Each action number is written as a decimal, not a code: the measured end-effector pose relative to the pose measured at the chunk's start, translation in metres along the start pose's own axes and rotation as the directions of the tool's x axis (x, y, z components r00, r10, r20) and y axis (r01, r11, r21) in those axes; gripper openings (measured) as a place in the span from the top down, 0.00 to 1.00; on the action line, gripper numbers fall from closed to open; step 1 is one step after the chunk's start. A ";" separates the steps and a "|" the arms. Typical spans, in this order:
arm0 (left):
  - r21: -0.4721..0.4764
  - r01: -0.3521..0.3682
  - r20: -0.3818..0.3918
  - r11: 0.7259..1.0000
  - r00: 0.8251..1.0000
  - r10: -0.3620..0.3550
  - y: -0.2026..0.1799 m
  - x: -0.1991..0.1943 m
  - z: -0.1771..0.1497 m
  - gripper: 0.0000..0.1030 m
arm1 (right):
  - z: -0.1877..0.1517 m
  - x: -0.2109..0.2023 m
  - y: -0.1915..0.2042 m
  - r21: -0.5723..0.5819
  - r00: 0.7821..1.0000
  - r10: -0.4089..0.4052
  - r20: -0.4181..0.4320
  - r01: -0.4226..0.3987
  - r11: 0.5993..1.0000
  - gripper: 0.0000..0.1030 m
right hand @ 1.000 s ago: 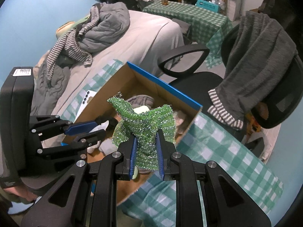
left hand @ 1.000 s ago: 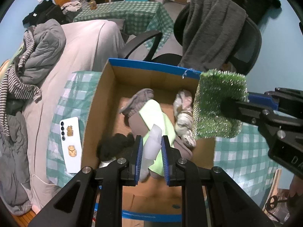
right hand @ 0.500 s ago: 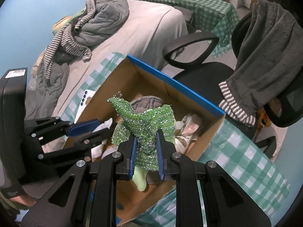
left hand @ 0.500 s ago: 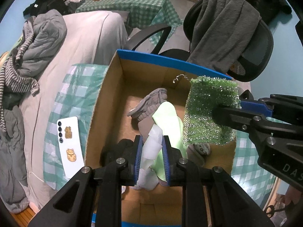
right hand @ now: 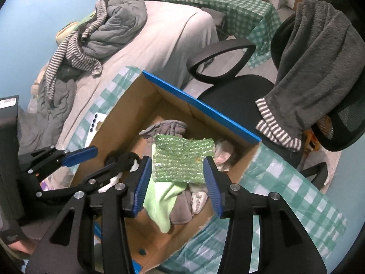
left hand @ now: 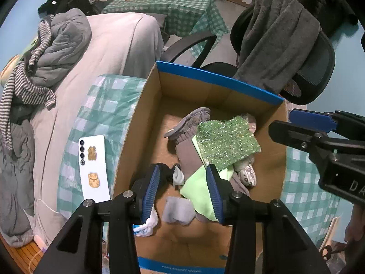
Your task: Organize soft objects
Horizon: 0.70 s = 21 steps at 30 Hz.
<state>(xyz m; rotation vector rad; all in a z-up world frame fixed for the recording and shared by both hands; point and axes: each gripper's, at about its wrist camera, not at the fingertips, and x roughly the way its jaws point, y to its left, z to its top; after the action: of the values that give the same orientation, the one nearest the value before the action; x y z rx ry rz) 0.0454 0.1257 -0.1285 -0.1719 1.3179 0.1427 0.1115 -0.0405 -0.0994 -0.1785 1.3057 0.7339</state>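
An open cardboard box (left hand: 146, 105) with a blue rim holds soft things: a sparkly green cloth (left hand: 228, 141) on top, a lime green cloth (left hand: 200, 191), a grey garment (left hand: 189, 123), a small grey-white sock (left hand: 178, 210). My left gripper (left hand: 182, 189) is open and empty above the box. My right gripper (right hand: 178, 182) is open and empty above the sparkly green cloth (right hand: 182, 157), which lies loose in the box (right hand: 127, 105).
A white phone (left hand: 93, 166) lies on the green checked tablecloth (left hand: 102, 105) left of the box. A bed with grey clothes (left hand: 57, 45) is to the left. An office chair with a grey towel (left hand: 278, 36) stands behind the box.
Both grippers have opened. The right let go of the sparkly green cloth, which fell onto the pile in the box. The left let go of the small pale sock, now on the box floor.
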 end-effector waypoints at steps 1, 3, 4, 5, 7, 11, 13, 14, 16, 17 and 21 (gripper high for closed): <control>-0.005 0.001 0.001 1.000 1.000 -0.001 0.000 -0.003 -0.001 0.56 | 0.000 -0.002 -0.001 0.002 1.000 -0.001 0.003 0.001 1.000 0.50; -0.013 0.006 0.006 1.000 1.000 -0.006 -0.003 -0.010 -0.003 0.53 | -0.002 -0.009 -0.002 0.004 1.000 -0.008 0.016 0.008 1.000 0.45; -0.015 0.009 0.011 1.000 1.000 -0.009 -0.004 -0.015 -0.005 0.51 | -0.003 -0.013 -0.002 0.001 1.000 -0.011 0.022 0.011 1.000 0.45; -0.016 0.010 0.015 1.000 1.000 -0.010 -0.005 -0.018 -0.006 0.49 | -0.004 -0.017 -0.002 -0.001 1.000 -0.010 0.026 0.010 1.000 0.45; -0.015 0.009 0.032 1.000 0.999 -0.009 -0.009 -0.029 -0.009 0.44 | -0.007 -0.026 -0.002 -0.001 0.999 -0.012 0.037 0.012 1.000 0.44; -0.024 0.014 0.054 1.000 0.998 -0.012 -0.012 -0.047 -0.013 0.41 | -0.013 -0.046 -0.005 0.008 0.998 -0.007 0.068 0.007 1.000 0.43; -0.034 0.019 0.063 0.999 0.998 -0.017 -0.014 -0.056 -0.015 0.40 | -0.017 -0.057 -0.007 0.009 0.996 -0.011 0.085 0.010 1.000 0.43; -0.037 0.019 0.067 0.999 0.998 -0.016 -0.015 -0.060 -0.016 0.38 | -0.019 -0.063 -0.008 0.010 0.995 -0.014 0.095 0.013 1.000 0.43; -0.039 0.017 0.076 0.999 0.997 -0.014 -0.018 -0.068 -0.019 0.32 | -0.022 -0.073 -0.009 0.016 0.994 -0.015 0.109 0.013 1.000 0.43; -0.037 0.019 0.087 0.999 0.996 -0.016 -0.020 -0.073 -0.020 0.32 | -0.023 -0.078 -0.010 0.021 0.993 -0.015 0.116 0.013 1.000 0.43; -0.031 0.018 0.098 0.999 0.995 -0.015 -0.029 -0.089 -0.027 0.32 | -0.032 -0.099 -0.016 0.034 0.988 -0.025 0.151 0.020 0.999 0.43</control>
<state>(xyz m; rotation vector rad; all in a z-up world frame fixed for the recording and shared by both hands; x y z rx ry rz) 0.0043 0.0909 -0.0477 -0.2010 1.2167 0.1562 0.0875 -0.1071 -0.0219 -0.1087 1.1687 0.6931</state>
